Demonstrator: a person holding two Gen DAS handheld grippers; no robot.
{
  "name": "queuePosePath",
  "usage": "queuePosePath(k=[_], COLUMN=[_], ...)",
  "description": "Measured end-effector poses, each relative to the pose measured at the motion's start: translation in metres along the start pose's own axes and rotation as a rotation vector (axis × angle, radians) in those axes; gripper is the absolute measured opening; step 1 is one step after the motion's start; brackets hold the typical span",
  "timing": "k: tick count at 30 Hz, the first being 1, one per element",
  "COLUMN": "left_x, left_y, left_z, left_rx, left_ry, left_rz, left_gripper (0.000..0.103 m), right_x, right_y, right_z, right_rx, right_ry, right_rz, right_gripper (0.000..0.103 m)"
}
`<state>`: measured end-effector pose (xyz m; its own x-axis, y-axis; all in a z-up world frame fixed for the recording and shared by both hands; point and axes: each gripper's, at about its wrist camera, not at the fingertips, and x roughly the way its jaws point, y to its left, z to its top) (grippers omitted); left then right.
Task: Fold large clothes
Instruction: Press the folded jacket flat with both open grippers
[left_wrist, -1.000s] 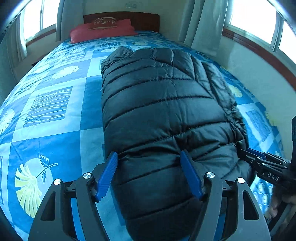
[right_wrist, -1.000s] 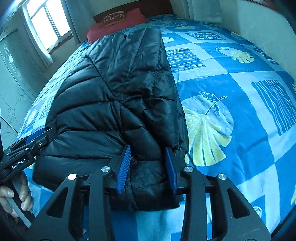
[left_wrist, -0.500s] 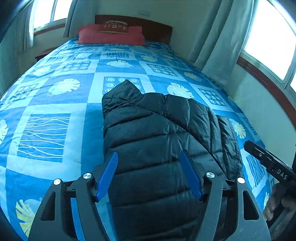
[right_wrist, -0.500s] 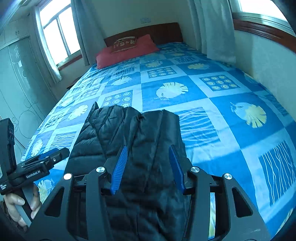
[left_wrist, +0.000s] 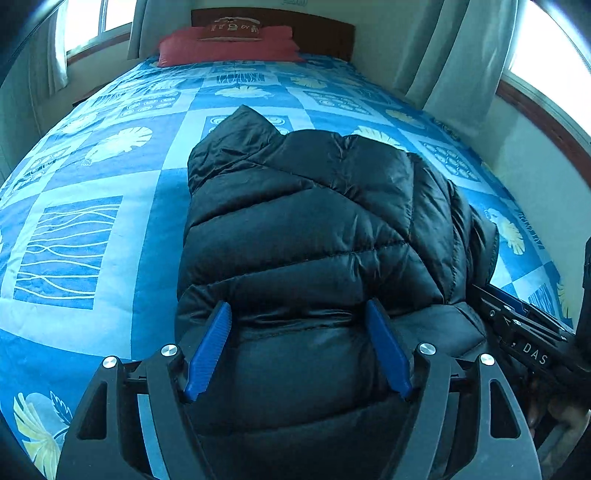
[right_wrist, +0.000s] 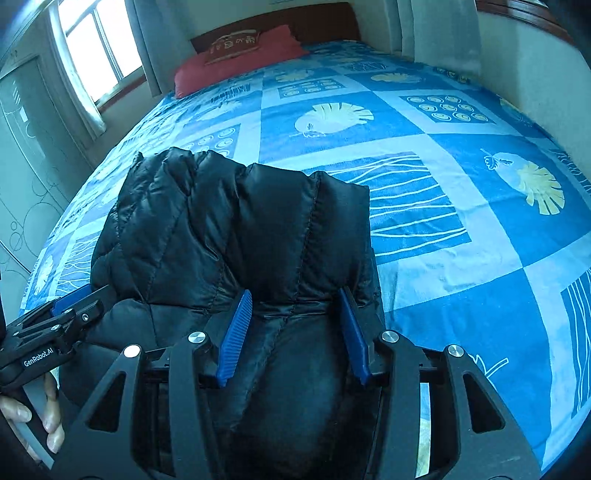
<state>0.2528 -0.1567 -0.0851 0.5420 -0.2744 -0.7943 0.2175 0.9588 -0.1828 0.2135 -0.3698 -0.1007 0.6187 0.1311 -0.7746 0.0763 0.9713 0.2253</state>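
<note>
1. We look down along both grippers at a black puffer jacket (left_wrist: 314, 236) lying folded on a bed (left_wrist: 92, 236) with a blue patterned bedspread.
2. Our left gripper (left_wrist: 297, 317) sits over the near end of the jacket; its jaws are opening, with quilted fabric bulging up between the blue pads (left_wrist: 208, 350). We cannot tell whether the pads press on it.
3. Our right gripper (right_wrist: 293, 306) sits over the jacket's other near corner. Its jaws stand partly apart, and a fold of fabric lies between them, touching both pads.
4. In the right wrist view, the left gripper appears at the lower left, held by a hand (right_wrist: 31, 417).
5. A red pillow (left_wrist: 225, 46) lies at the far end of the bed, against a dark wooden headboard (left_wrist: 325, 33).
6. Curtained windows (right_wrist: 92, 55) stand on both sides.
</note>
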Motion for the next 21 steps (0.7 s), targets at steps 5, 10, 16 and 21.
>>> queuePosePath(k=[5,10,16,21], left_x=[0.01,0.015,0.019,0.022], left_y=[0.001,0.001,0.001,0.002], left_z=[-0.003,-0.006,-0.007,-0.01], left_rx=[-0.004,-0.001,-0.005,-0.009], left_ry=[0.005,-0.006,-0.012,-0.02], left_rz=[0.009,0.02,0.023,0.019], left_gripper=[0.076,0.077,0.077,0.078], right_x=[0.007,0.01,0.012,0.014], right_y=[-0.001,-0.001,0.0,-0.001], right_z=[-0.005,-0.007,-0.012,-0.015], right_rx=[0.006,0.003,0.009,0.015], right_ry=[-0.005,-0.013,-0.026,-0.038], right_rz=[-0.002,-0.012,-0.016,-0.011], right_gripper=[0.047,0.047,0.047,0.047])
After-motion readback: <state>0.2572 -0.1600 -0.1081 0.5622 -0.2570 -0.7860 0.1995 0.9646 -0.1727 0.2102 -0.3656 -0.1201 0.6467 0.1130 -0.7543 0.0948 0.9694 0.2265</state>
